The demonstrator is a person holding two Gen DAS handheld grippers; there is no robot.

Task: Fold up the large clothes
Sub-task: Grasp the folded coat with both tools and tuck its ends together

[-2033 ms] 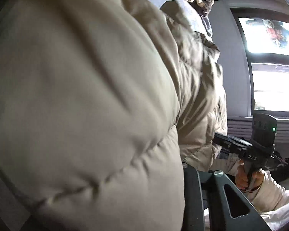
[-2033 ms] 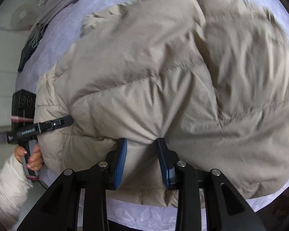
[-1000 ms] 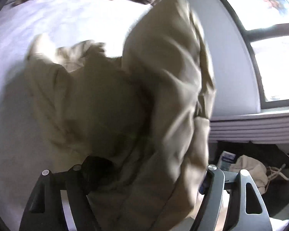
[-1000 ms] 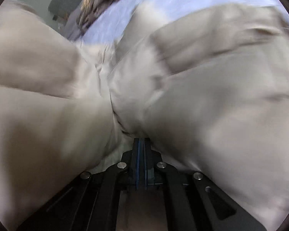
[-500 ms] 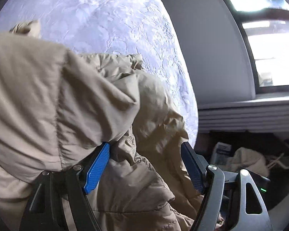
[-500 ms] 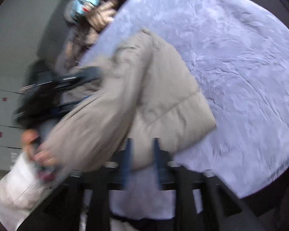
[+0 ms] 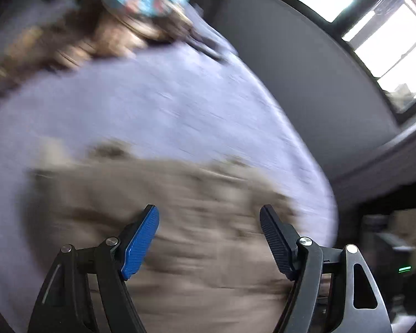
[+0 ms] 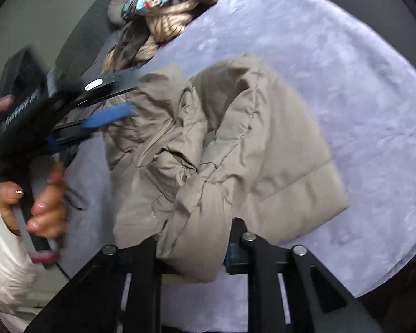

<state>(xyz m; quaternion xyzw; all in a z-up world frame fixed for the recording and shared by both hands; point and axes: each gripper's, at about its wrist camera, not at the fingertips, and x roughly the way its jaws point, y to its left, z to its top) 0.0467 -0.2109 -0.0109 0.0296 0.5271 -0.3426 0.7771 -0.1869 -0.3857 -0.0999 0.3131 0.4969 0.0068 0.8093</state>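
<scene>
Your left gripper [image 7: 209,238]: jaws apart, gripping nothing, above blurred beige jacket [image 8: 230,149].
Your right gripper [image 8: 192,249]: jaws closing on the jacket's hem, lower centre.
Bedspread [image 8: 360,88]: lilac, beneath.

The left wrist view is smeared by motion: the beige quilted puffer jacket [image 7: 197,222] shows only as a streaky tan mass, its seams and edges unreadable, and its lower part runs off the bottom edge. The pile of brown and blue patterned clothes [image 7: 102,25] at the far end of the lilac bedspread [image 7: 166,105] is too blurred to sort into items. In the right wrist view, the right tool [image 8: 192,252] has its closing pads buried in a jacket fold. The left tool [image 8: 105,105] and the hand [image 8: 38,202] are blurred.
</scene>
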